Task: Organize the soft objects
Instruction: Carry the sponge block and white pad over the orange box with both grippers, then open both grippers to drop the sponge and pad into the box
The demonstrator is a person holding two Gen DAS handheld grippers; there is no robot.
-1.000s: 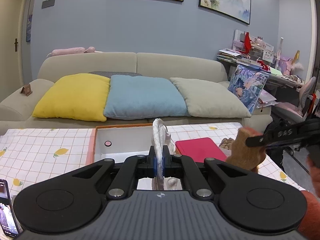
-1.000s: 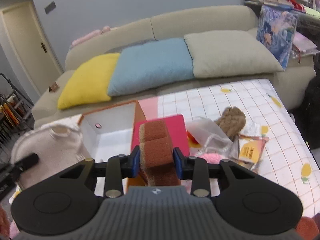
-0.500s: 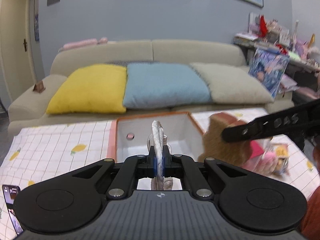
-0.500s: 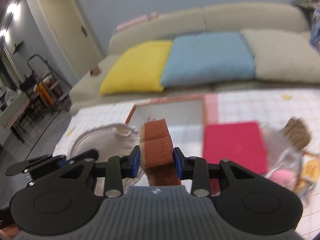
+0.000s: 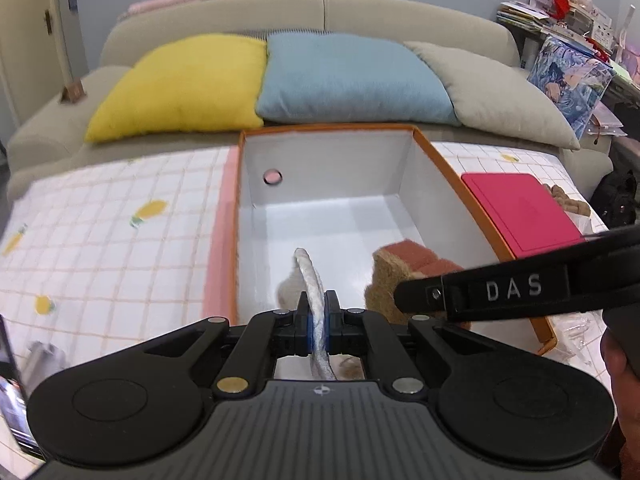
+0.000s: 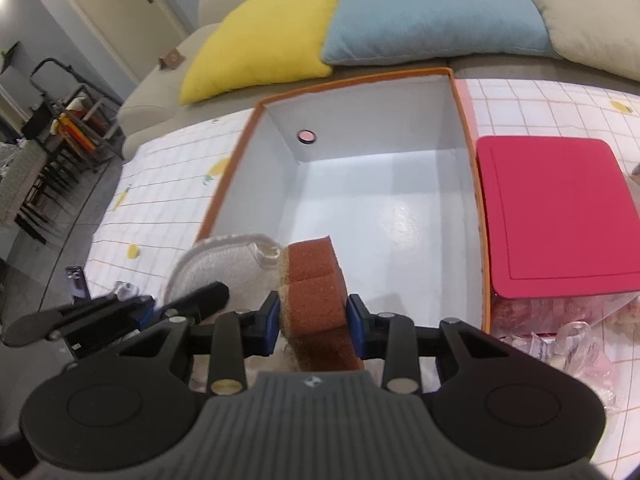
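Holding both soft things over the near end of the orange-rimmed storage box (image 6: 464, 152), we have nothing set down inside yet; its white floor shows bare. Our right tongs (image 6: 313, 316) are clamped on the brown sponge (image 6: 314, 276), and our left tongs (image 5: 317, 322) are pinched narrow on the thin edge of a pale quilted cloth pad (image 6: 224, 256), just beside the sponge. We judge the placing step is still ahead, with more soft items left in the plastic bags (image 6: 560, 344) on the tabletop (image 5: 100, 220). The box is wide and open ahead; the pink lid (image 6: 560, 208) lies just beside its right wall, clear of the opening.
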